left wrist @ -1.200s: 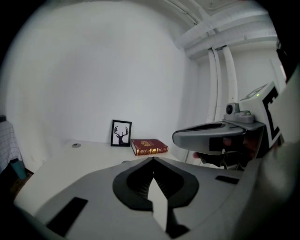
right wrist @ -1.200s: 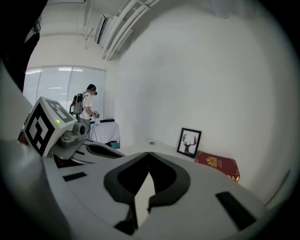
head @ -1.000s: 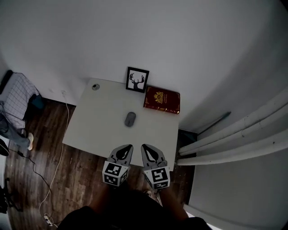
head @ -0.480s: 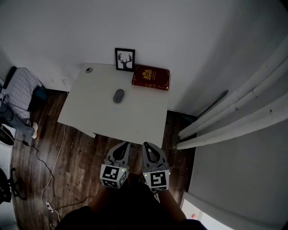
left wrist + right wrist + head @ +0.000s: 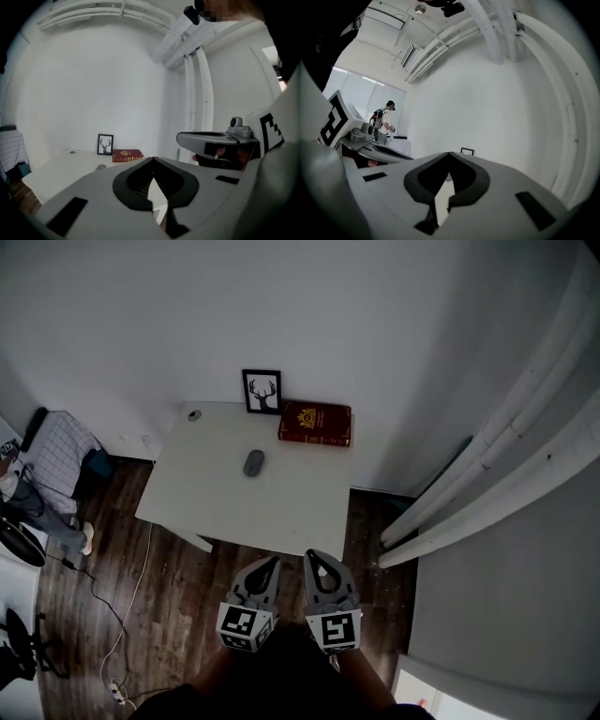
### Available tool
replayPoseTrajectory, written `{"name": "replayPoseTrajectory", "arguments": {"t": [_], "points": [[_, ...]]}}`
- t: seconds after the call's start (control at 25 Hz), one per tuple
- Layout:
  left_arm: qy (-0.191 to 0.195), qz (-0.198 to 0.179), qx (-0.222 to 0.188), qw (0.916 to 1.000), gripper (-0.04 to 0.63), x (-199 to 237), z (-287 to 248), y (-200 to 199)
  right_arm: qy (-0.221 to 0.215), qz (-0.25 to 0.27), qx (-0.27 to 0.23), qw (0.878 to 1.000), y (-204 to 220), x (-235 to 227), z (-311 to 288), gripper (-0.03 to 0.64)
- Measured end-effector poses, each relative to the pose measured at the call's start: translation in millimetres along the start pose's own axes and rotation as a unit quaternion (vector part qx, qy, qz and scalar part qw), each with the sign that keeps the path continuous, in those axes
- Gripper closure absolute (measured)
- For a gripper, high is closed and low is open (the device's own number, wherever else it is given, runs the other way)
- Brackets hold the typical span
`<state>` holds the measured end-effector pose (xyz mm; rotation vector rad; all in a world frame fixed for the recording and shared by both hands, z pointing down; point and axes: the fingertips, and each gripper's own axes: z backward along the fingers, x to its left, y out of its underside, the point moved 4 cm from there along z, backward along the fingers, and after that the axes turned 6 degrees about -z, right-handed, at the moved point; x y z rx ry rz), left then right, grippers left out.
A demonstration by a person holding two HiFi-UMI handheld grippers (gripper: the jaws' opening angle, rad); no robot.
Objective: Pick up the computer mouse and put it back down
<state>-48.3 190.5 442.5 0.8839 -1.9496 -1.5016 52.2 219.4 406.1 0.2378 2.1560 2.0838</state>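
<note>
A grey computer mouse lies near the middle of a white table; in the left gripper view the mouse shows just over the jaw's edge. Both grippers hang side by side over the wooden floor, short of the table's near edge and well apart from the mouse. My left gripper is shut with nothing in it, its tips meeting. My right gripper is likewise shut and empty.
A red book and a framed deer picture stand at the table's back edge against the wall, a small round thing at its back left corner. White pipes run at the right. A cable and checked fabric lie left.
Both grippers have drawn back together from over the table's near edge to over the floor. The table and mouse now sit farther off and smaller. Both stayed shut.
</note>
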Motion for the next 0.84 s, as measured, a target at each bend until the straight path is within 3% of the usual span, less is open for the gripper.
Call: {"name": "replayPoseTrajectory", "arguments": {"t": [0.16, 0.48, 0.84], "points": [[-0.007, -0.006, -0.007, 0.9999, 0.594, 13.3, 1.2, -2.2, -0.009, 0.019, -0.004, 1.000, -3.9, 7.0, -8.5, 0.597], [-0.010, -0.008, -0.006, 0.9999, 0.594, 32.2, 5.5, -2.0, -0.005, 0.005, -0.016, 1.000, -9.2, 15.2, -13.0, 0.597], [-0.003, 0.009, -0.002, 1.0000, 0.594, 47.0, 9.2, 1.2, -0.001, 0.028, 0.017, 0.999, -6.1, 18.9, -23.3, 0.597]]}}
